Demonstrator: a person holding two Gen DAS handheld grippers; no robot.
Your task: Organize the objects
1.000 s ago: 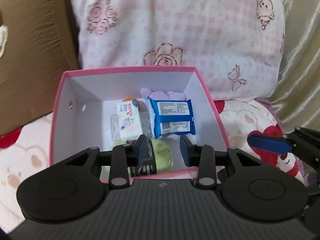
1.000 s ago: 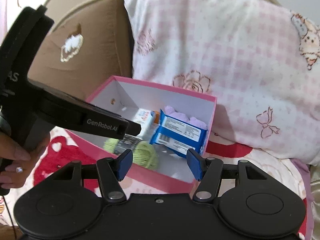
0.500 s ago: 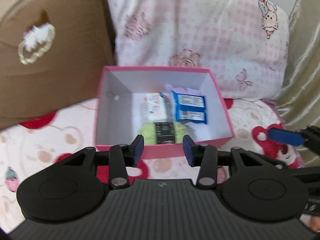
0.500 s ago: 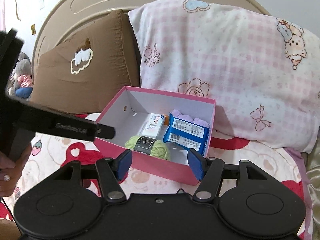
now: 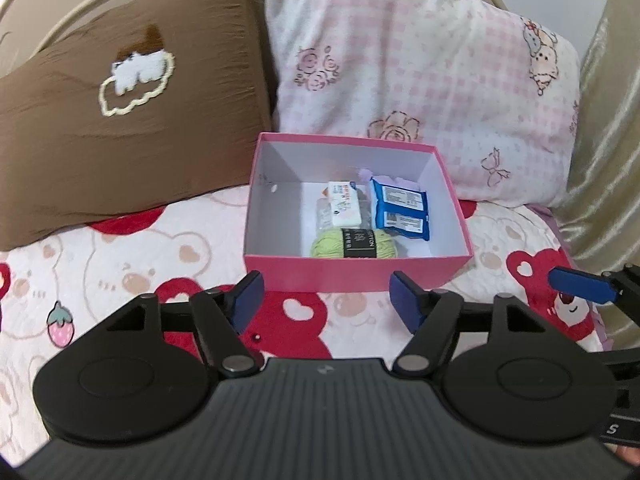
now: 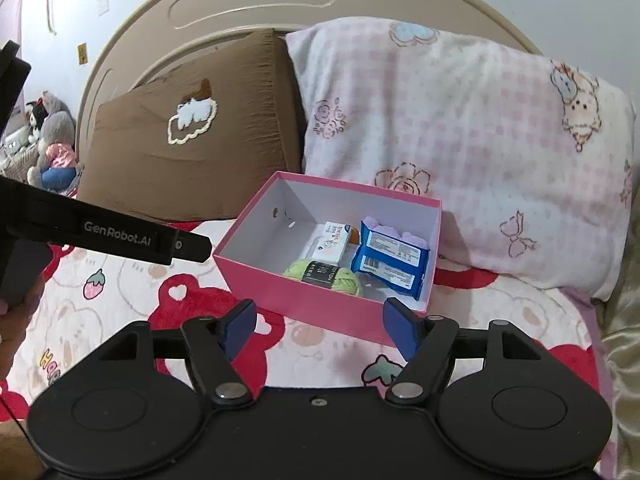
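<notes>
- Left wrist view: hovering low over the bear-print bed cover (image 5: 132, 264), left tongs (image 5: 326, 300) spread wide apart and gripping nothing.
- Right wrist view: holding the right tongs (image 6: 318, 322) apart too, empty, just short of the pink cardboard box (image 6: 304, 300).
- Sitting inside that box: the green yarn ball with a black band (image 5: 354, 243), white tissue pack (image 5: 344, 204), blue wipes packet (image 5: 400, 208).
- Judging the packing finished; keeping both tongs clear of the box rim, avoiding any nudge.

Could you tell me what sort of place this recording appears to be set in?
Most likely a bedroom, on a bed: a curved headboard rises behind a brown pillow and a pink checked pillow, and the pink box sits on a bear-print bedspread.
</notes>
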